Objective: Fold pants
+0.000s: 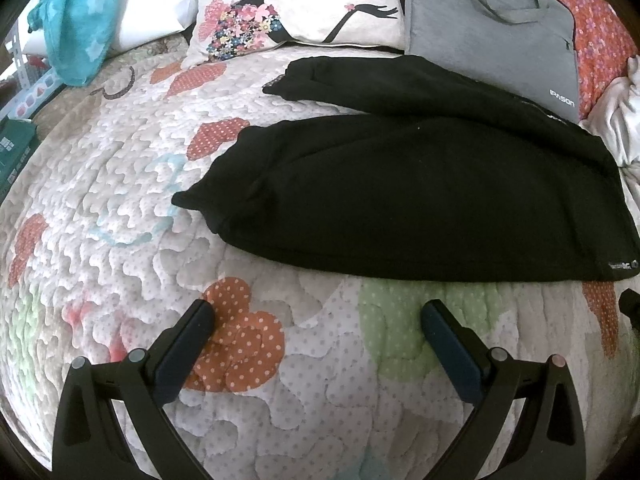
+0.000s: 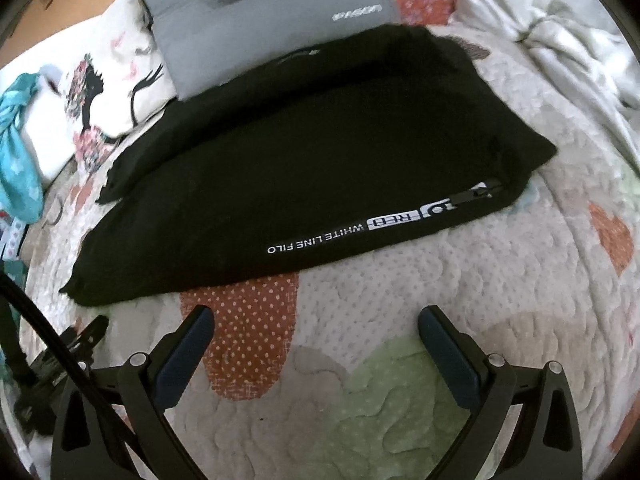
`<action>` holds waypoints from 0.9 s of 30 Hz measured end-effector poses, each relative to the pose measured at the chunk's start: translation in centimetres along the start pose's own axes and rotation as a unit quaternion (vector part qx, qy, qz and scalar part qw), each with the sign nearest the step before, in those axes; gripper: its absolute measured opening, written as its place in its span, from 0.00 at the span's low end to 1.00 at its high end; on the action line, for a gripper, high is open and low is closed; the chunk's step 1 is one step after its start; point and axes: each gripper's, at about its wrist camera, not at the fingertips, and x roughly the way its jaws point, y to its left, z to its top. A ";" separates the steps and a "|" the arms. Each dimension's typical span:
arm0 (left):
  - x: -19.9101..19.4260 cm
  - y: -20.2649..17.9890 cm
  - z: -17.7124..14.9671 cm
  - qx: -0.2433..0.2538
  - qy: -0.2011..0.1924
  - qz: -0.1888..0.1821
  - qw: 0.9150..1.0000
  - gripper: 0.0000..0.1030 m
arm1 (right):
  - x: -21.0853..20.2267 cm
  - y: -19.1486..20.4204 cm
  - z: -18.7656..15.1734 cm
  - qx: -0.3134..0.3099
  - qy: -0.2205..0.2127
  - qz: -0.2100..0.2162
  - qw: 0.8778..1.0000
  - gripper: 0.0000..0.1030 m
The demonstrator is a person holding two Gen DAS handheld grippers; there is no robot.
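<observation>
The black pants (image 1: 420,200) lay spread across the quilted bedspread (image 1: 120,220), a thick, matte, fleecy-looking fabric with its two legs lying apart in a shallow V. The nearer leg (image 2: 280,200) was broad and fairly smooth, tapering to a cuff that puckered into a small point at its far left end. The farther leg (image 1: 380,84) ran along behind it, its upper edge touching, perhaps overlapping, a grey laptop bag (image 1: 492,40). Along the near hem white lettering (image 2: 316,238) showed, reading "WHITE LINE FILO" with a boxed "RED" beside it, and just past that a zip pull (image 2: 482,191) sat at a pocket opening. A few soft creases ran lengthwise through the cloth.

The left gripper (image 1: 318,316) hung over the bedspread just short of the near hem, its fingers wide apart and holding nothing. The right gripper (image 2: 316,320) did likewise, spread open above a dotted orange patch, close to the hem but not touching it.

Behind the pants stood a printed cushion (image 1: 296,4), a turquoise cloth (image 1: 80,20) and a crumpled pale sheet (image 2: 552,32).
</observation>
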 end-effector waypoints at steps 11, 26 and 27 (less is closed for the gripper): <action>-1.1 0.3 0.4 0.007 0.010 -0.029 0.999 0.82 | 1.9 2.8 0.4 -0.074 0.031 -0.067 0.995 1.00; 0.1 7.9 7.4 -0.065 0.030 -0.107 0.992 0.73 | -3.8 -3.3 2.4 -0.047 0.009 -0.016 0.999 0.78; 1.1 7.8 7.7 -0.064 0.041 -0.117 0.990 0.73 | -3.9 -4.7 3.0 -0.026 0.005 -0.016 1.000 0.78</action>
